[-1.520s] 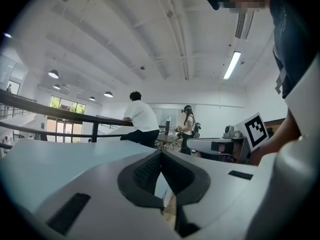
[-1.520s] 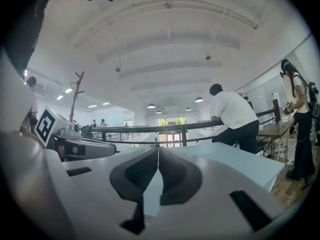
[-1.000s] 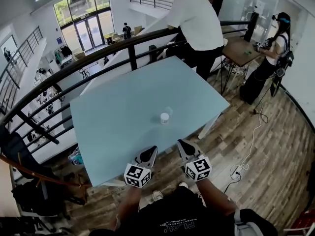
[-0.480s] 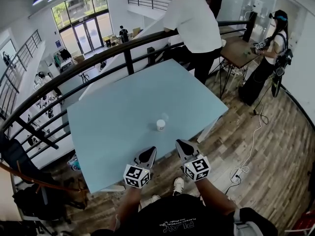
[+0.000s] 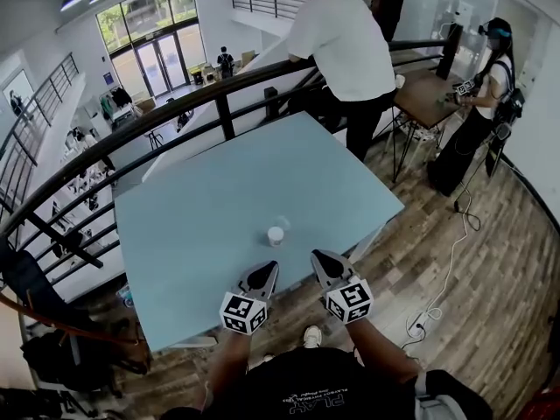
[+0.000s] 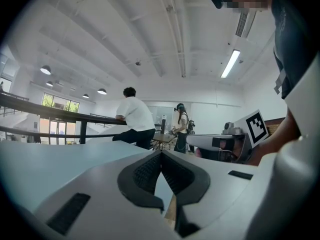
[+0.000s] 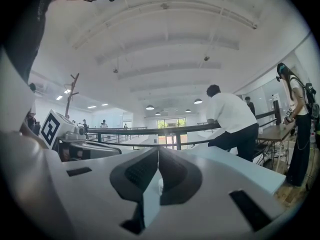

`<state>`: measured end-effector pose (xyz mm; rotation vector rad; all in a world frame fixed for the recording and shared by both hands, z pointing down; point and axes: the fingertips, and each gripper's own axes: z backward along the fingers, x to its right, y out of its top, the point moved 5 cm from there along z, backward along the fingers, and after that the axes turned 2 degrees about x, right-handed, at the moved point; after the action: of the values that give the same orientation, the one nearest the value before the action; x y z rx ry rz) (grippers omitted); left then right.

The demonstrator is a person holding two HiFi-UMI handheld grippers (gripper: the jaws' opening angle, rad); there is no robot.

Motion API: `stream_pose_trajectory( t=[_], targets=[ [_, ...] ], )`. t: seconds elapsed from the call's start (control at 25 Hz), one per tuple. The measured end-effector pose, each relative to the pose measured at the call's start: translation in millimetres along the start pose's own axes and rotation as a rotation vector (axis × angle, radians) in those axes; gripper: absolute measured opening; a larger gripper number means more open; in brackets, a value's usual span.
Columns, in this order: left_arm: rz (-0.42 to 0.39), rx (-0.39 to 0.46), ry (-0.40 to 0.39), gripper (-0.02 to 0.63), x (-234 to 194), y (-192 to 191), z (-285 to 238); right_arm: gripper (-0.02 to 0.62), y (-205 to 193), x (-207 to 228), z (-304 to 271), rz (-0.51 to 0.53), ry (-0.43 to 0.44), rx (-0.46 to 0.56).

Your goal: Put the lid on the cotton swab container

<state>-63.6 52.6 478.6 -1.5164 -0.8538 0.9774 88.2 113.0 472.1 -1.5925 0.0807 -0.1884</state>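
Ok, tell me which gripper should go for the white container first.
Left, by a little. The left gripper sits closer to the white container and points almost straight at it. The right gripper is farther off. Both are shut and empty.

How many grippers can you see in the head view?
2. The left gripper is at the blue table's near edge, short of the white container; the right gripper is beside it, to its right. Both are shut. None hidden.

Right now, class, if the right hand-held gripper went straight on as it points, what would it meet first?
Probably the container on the table, roughly ahead of the right hand-held gripper; depth is unclear.
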Motion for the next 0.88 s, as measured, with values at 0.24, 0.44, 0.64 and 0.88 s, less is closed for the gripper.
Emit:
stream_pose_trajectory(
  t=[0.24,0.44,0.64,0.88],
  targets=[
    [-0.004,0.002,0.030,0.012,3.1,0.7,-28.4,0.019,-3.3,26.5,-7.2,-0.020,0.038,0.000],
    [-0.009,-0.006,0.055,0.012,4.9,-1.0,-45.0,0.018,-6.1,44.5,-11.8,-0.036,0.069,-0.008],
    [0.006,-0.013,0.096,0.012,3.1,-3.7,-51.1,0.019,-6.9,52.1,-18.9,-0.038,0.110,-0.028],
    [0.035,-0.027,0.103,0.012,-6.5,-10.7,-60.5,0.019,-13.5,59.0,-32.1,-0.057,0.124,-0.047]
  ],
)
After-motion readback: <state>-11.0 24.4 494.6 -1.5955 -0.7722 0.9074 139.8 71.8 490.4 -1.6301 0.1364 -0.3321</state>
